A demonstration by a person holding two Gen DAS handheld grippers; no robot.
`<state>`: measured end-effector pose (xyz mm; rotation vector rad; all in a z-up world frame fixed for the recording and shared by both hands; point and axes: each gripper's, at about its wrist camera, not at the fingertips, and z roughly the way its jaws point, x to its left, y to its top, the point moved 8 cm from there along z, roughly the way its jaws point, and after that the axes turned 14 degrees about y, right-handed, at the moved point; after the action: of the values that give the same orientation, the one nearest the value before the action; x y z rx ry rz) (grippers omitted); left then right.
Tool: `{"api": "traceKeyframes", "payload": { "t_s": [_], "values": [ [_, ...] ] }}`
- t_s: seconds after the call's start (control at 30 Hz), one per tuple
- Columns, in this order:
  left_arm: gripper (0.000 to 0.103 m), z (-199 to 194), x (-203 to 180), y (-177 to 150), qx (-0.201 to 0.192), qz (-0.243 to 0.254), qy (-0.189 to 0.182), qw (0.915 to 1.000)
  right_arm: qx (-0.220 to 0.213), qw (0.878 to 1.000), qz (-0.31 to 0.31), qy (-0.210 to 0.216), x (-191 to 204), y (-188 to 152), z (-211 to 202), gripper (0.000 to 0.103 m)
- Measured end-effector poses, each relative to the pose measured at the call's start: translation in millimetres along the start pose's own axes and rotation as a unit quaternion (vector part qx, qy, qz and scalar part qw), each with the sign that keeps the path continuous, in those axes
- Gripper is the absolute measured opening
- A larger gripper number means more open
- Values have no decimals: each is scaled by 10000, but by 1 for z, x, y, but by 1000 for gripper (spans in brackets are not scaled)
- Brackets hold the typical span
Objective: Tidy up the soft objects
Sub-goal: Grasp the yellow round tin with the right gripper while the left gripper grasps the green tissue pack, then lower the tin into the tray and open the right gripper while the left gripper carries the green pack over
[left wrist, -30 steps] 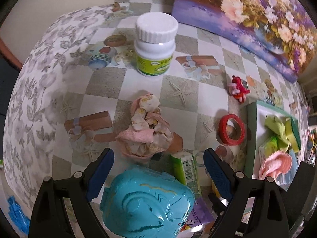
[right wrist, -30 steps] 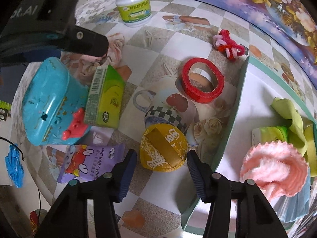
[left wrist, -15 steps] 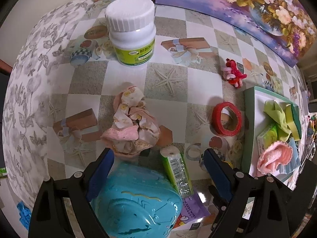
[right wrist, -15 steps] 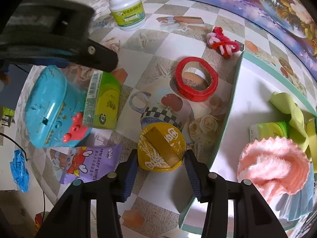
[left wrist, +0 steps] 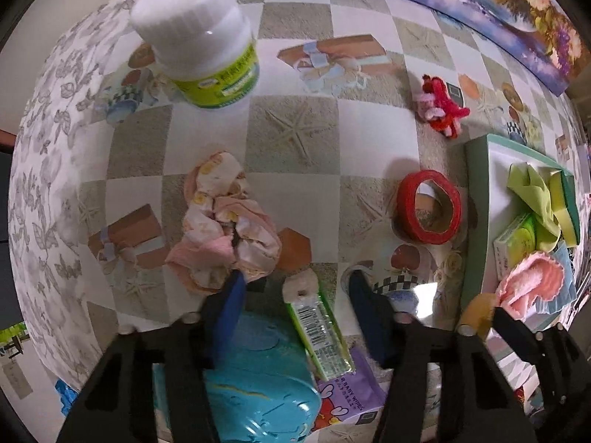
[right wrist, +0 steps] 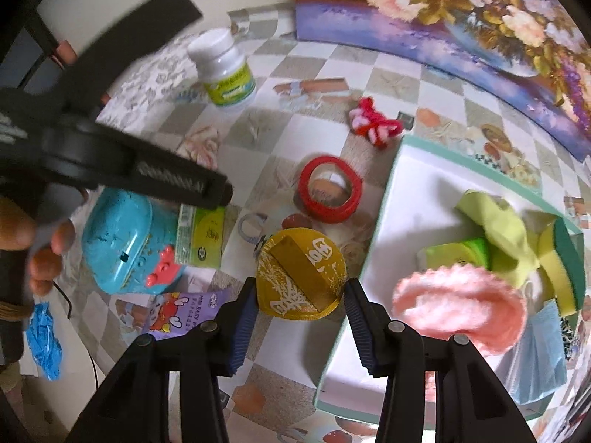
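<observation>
A crumpled pink patterned cloth [left wrist: 221,232] lies on the checked tablecloth. Just below it lies a green tissue pack [left wrist: 314,317], between the fingers of my left gripper [left wrist: 295,295]. That gripper's jaws are closing, with gaps still showing beside the pack; its left fingertip [left wrist: 229,295] is at the cloth's edge. My right gripper [right wrist: 301,313] is shut on a round yellow packet [right wrist: 301,277] and holds it above the table beside the tray. The tray [right wrist: 391,192] holds a pink fluffy cloth [right wrist: 461,306], a green cloth [right wrist: 495,221] and a sponge [right wrist: 561,258].
A white bottle [left wrist: 199,48], a red tape ring [left wrist: 428,210] and a red-pink fuzzy twist [left wrist: 443,110] stand on the table. A turquoise box [left wrist: 251,387] and a purple wipes pack [left wrist: 347,402] lie under the left gripper. A flower painting [left wrist: 480,7] lines the back.
My left gripper came down and forward and narrowed its jaws around the green pack. My right gripper rose with the yellow packet between its pads.
</observation>
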<state>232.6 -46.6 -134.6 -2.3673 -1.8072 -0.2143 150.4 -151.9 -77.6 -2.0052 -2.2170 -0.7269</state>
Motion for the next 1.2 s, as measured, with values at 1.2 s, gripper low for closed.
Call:
{"api": "traceKeyframes", "payload": {
  "t_s": [1.2],
  "values": [
    [23,-155,-74,-37,-2355,-450,-1251,9627,-1480,9758,1423,-749,-118,-27,-141,50]
  ]
}}
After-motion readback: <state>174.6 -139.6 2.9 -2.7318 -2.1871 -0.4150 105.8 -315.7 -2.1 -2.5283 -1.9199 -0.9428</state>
